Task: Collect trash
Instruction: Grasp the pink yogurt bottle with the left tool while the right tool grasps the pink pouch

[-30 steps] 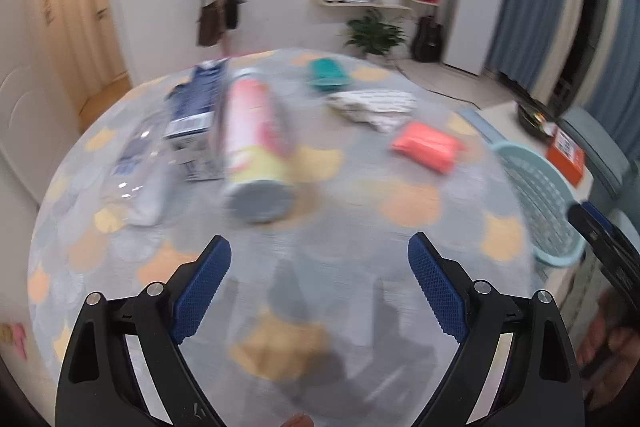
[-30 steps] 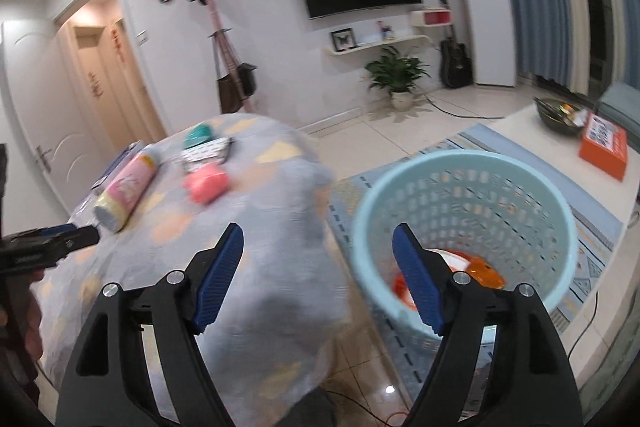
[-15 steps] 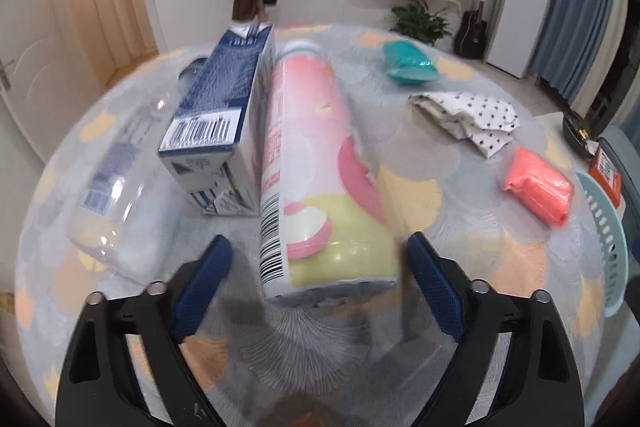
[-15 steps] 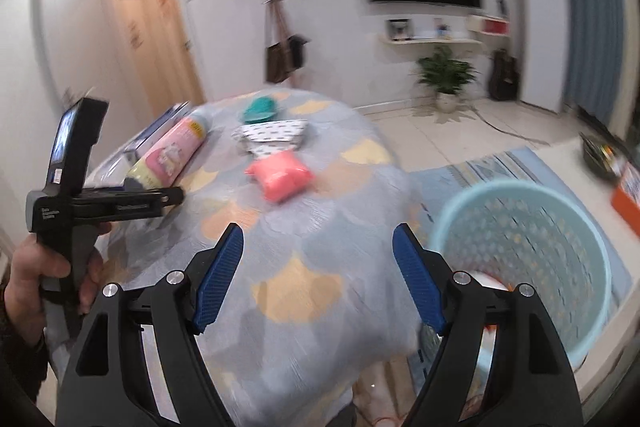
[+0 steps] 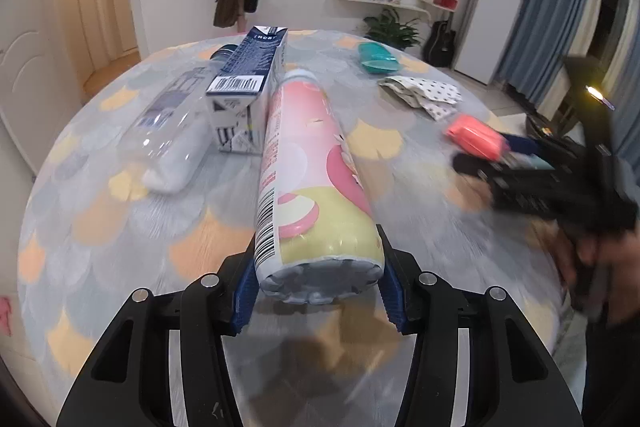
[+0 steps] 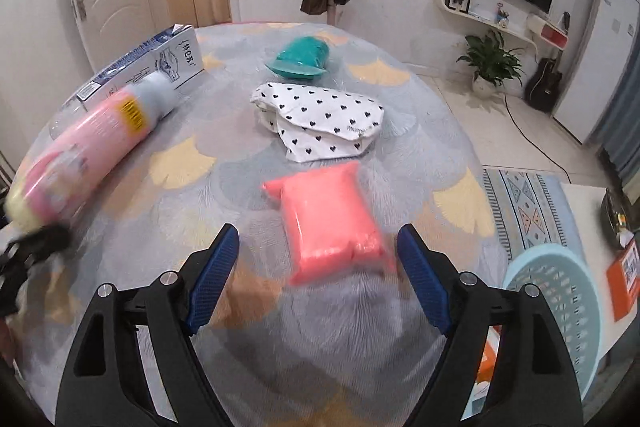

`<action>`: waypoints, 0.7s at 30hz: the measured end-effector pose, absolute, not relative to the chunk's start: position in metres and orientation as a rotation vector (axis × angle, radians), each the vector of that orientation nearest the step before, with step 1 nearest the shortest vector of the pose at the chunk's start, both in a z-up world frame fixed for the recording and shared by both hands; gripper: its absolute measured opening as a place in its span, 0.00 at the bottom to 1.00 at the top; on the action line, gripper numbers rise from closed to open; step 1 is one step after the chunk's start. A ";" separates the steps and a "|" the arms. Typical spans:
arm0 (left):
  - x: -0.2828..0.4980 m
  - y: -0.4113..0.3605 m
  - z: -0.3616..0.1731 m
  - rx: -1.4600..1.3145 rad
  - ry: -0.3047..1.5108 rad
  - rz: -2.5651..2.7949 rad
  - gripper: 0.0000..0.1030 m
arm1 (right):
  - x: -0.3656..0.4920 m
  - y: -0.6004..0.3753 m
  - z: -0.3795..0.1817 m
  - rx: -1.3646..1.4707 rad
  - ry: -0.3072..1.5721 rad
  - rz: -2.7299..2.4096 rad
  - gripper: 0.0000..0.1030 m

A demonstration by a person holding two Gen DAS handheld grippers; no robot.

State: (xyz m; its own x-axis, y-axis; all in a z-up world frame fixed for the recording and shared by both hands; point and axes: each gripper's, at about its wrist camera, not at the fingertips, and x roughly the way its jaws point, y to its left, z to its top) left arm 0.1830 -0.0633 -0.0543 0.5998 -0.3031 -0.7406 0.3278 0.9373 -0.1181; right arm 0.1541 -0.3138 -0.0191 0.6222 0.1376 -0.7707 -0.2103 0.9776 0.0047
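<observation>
Trash still covers most of the round table (image 6: 420,115), so by the look of it the clearing has a long way to go: a clear plastic bottle (image 5: 172,135), a blue-and-white milk carton (image 5: 248,83), a teal packet (image 6: 302,59), a heart-print paper bag (image 6: 320,115) and a coral-pink pouch (image 6: 332,223) all lie on the patterned cloth, while the pale-blue laundry-style basket (image 6: 560,307) waits on the floor off the table's near right edge; what it holds cannot be seen from here. The left gripper (image 5: 318,291) has just been closing, and its blue pads (image 5: 246,291) now sit against both sides of the near end of a pink-and-yellow cylindrical can (image 5: 312,187) lying on its side, pointing away toward the carton. The right gripper (image 6: 316,271) hangs wide, empty, with the pouch lying between its fingertips and slightly beyond them, touching neither. Lifting the can would be the next step.
</observation>
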 end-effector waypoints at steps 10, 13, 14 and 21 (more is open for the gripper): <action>0.143 -0.043 -0.032 0.030 0.718 -0.412 0.47 | 0.108 -0.312 -0.011 0.006 0.786 0.172 0.33; 0.135 -0.032 -0.028 0.001 0.690 -0.407 0.47 | 0.076 -0.312 -0.003 0.100 0.716 0.200 0.33; 0.133 -0.028 -0.025 -0.008 0.681 -0.405 0.47 | 0.066 -0.311 -0.001 0.116 0.695 0.208 0.33; 0.109 -0.011 0.009 -0.049 0.565 -0.402 0.46 | 0.026 -0.301 0.011 0.130 0.649 0.227 0.33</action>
State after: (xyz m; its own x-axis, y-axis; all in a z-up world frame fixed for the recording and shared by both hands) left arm 0.1094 -0.0110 0.0092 0.7689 -0.3838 -0.5113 0.3573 0.9212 -0.1542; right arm 0.0258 -0.3015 0.0108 0.7732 0.2494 -0.5831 -0.1687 0.9672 0.1900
